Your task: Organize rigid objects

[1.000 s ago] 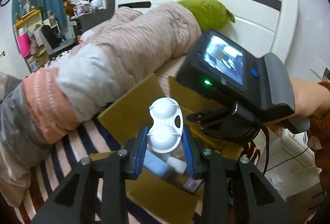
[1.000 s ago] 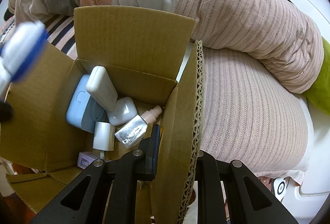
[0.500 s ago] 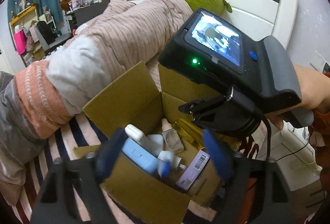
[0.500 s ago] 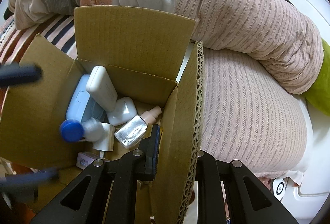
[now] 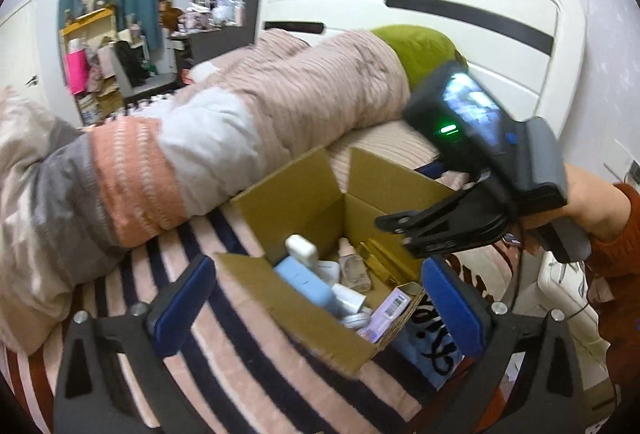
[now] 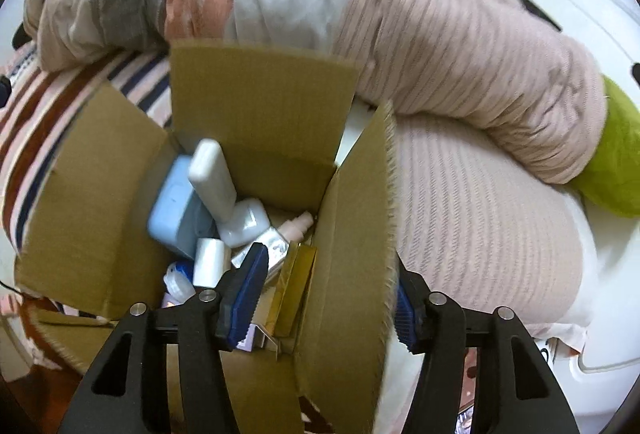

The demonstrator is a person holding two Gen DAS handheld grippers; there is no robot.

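Observation:
An open cardboard box [image 5: 320, 318] sits on the striped bed and holds several small items: a light blue case [image 5: 306, 284], a white case [image 5: 302, 248], a small bottle [image 5: 352, 266]. My left gripper [image 5: 320, 302] is open and empty, above the box's near flap. My right gripper [image 6: 328, 294] is open, its jaws either side of the box's right flap [image 6: 352, 254]. In the right wrist view the box holds the blue case [image 6: 172, 202], a white case [image 6: 212, 174], a white and blue contact lens case [image 6: 178, 276] and a gold box [image 6: 296, 282].
A rolled pink, white and orange quilt [image 5: 200, 138] lies behind the box, with a green pillow [image 5: 420, 50] and the white headboard [image 5: 460, 14] beyond. The bed edge and floor lie to the right [image 5: 560, 286].
My left gripper opened and dropped the white and blue lens case into the box, then pulled back. My right gripper opened off the box flap it was pinching.

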